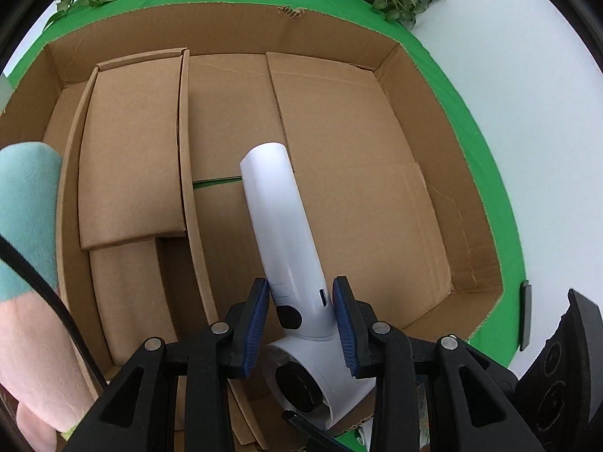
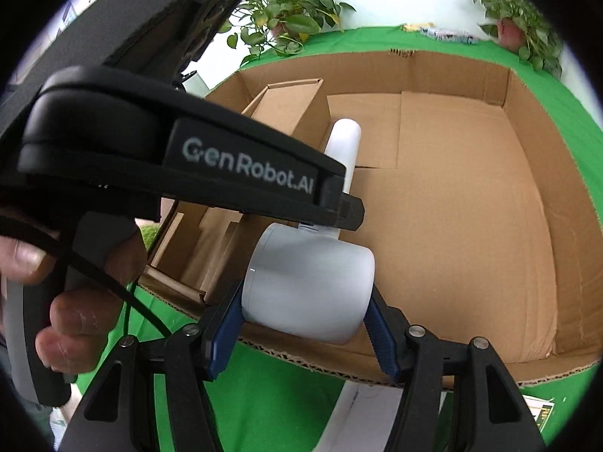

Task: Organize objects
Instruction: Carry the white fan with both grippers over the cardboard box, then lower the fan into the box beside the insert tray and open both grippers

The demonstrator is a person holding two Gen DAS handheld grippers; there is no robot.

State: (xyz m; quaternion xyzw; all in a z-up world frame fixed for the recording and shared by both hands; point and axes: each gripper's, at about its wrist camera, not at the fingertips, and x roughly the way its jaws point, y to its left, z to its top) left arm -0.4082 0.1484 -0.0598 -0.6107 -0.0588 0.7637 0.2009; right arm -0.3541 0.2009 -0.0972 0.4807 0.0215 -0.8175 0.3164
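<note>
We see a smooth white plastic device [image 1: 280, 233] with a long rounded cylindrical handle and a stubby drum-shaped head, held over the open cardboard box [image 1: 444, 196]. Our left gripper [image 1: 301, 327] has its ribbed blue pads [image 1: 257, 324] pressed against either side of the handle just above the head, beside a dark oval button; the handle slants away from us, down toward the box floor. In the right wrist view our right gripper [image 2: 305, 324] clamps the same device [image 2: 309, 282] by its matte, barrel-like head, one blue pad on each flank, so both tools grip it at once. The left tool's black housing, lettered "GenRobot.AI", crosses that view, with the person's hand [image 2: 71, 286] wrapped round its handle. The box is plain brown corrugated board with ragged cut rims and creased flaps lying flat on its floor; at its left side stands a smaller cardboard carton [image 1: 132, 150] with thin upright walls. The box rests on a bright green cloth [image 1: 501, 203]. At the far edge sit leafy potted plants [image 2: 290, 19], and a soft teal-and-pink plush shape [image 1: 26, 226] fills the left margin of the left wrist view.
</note>
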